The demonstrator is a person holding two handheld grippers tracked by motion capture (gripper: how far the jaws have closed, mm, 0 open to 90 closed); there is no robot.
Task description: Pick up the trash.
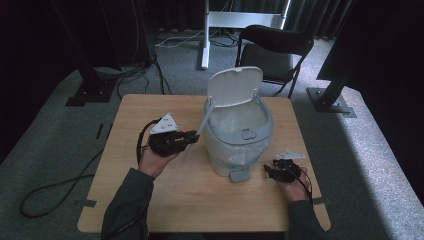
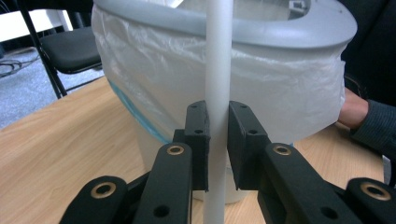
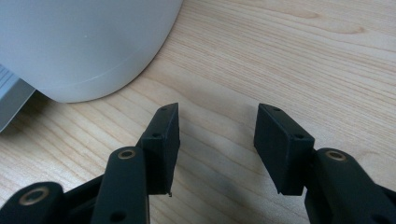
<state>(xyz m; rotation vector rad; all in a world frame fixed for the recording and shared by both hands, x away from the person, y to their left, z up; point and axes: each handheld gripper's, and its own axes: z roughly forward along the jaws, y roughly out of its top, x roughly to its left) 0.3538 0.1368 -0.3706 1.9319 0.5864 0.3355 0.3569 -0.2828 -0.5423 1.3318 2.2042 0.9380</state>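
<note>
While unlabelled, white rod (image 2: 217,70) in left gripper (image 2: 217,140), bin (image 1: 239,134) beside

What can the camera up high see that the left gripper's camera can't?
The high view takes in the bin's raised lid, the foot pedal, the right gripper and a black chair. The left gripper view adds a close look: the left gripper clamped on the white rod, and the wrinkles of the bag. Both include the bin, the rod and the wooden table.

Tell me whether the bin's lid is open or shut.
Open: the lid stands upright behind the bin's rim, showing the white liner bag inside.
</note>
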